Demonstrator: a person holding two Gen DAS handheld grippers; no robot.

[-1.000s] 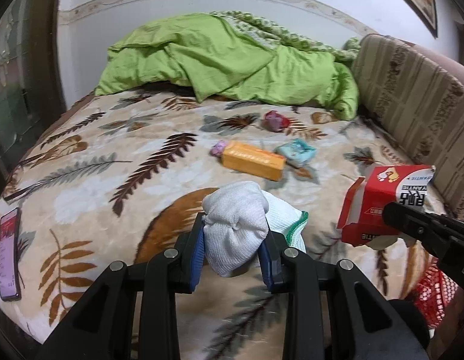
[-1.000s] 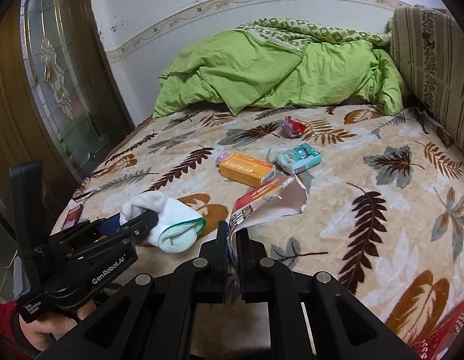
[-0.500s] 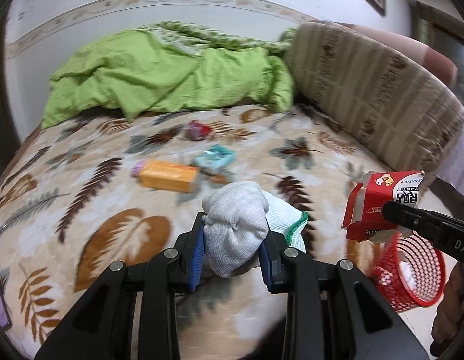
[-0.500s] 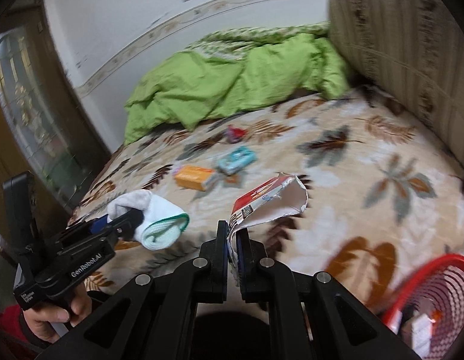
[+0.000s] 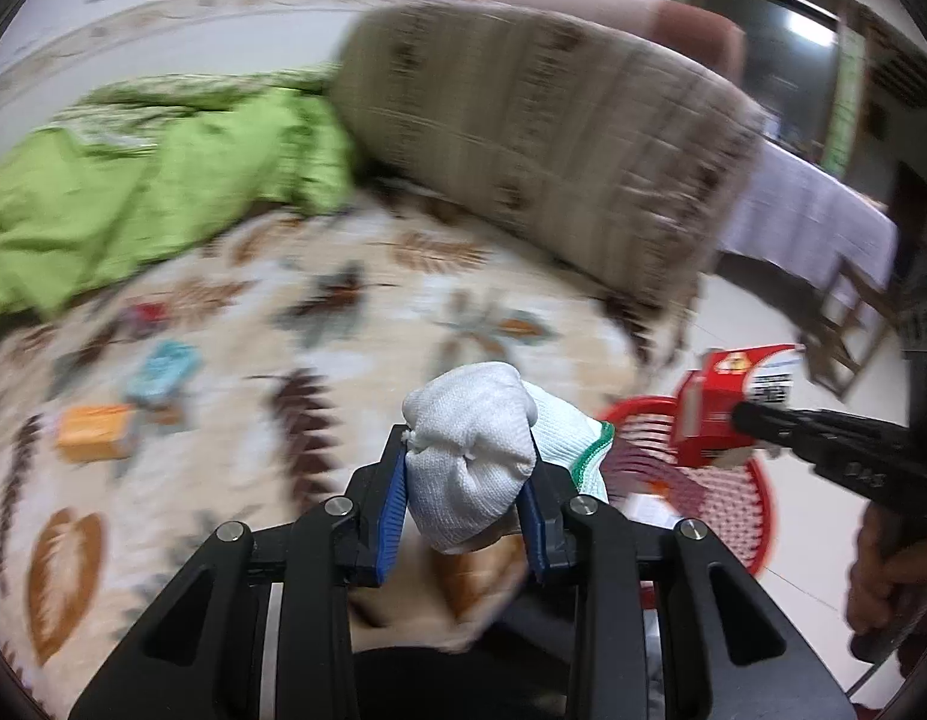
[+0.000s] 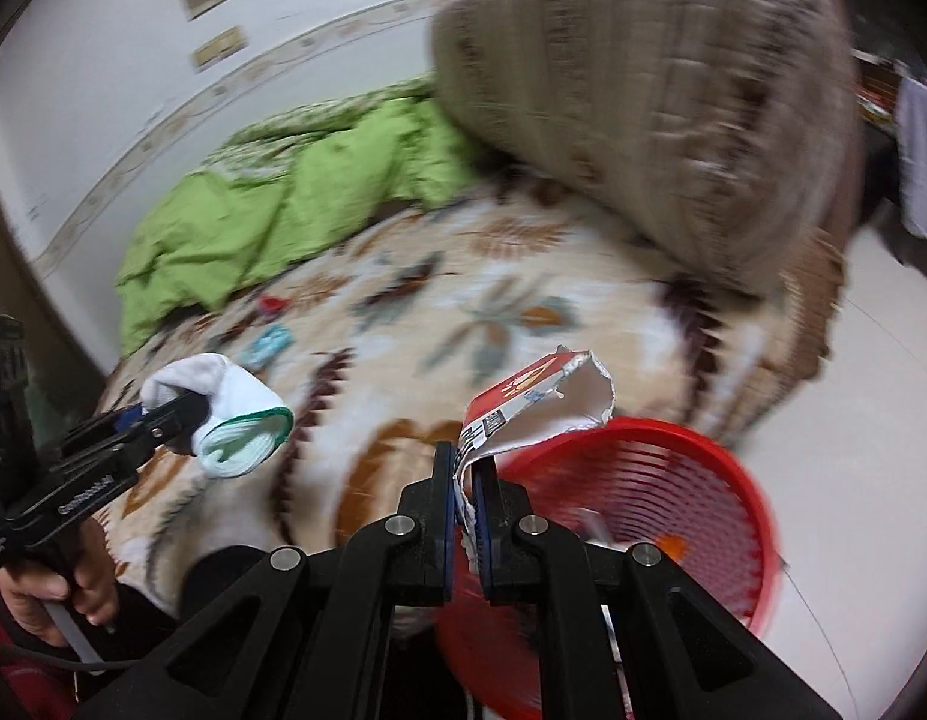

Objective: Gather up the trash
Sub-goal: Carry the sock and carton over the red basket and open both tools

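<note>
My left gripper (image 5: 463,471) is shut on a balled white sock with a green cuff (image 5: 472,450); the sock also shows in the right wrist view (image 6: 232,420). My right gripper (image 6: 463,480) is shut on a torn red and white carton (image 6: 535,402), also seen in the left wrist view (image 5: 727,408), held over the near rim of a red plastic basket (image 6: 691,480) on the floor beside the bed. The basket (image 5: 727,516) lies to the right of the sock. An orange box (image 5: 94,432), a teal packet (image 5: 163,369) and a red wrapper (image 5: 145,315) lie on the bed.
The bed has a leaf-patterned blanket (image 5: 355,324), a green quilt (image 5: 133,192) at the back and a striped padded headboard (image 5: 523,150) on the right. The basket holds some scraps. A pale tiled floor (image 6: 853,420) lies to the right. Both views are motion-blurred.
Both grippers have swung right, away from the bed middle toward the red basket. The basket is now large under the carton. The sock and carton stay held.
</note>
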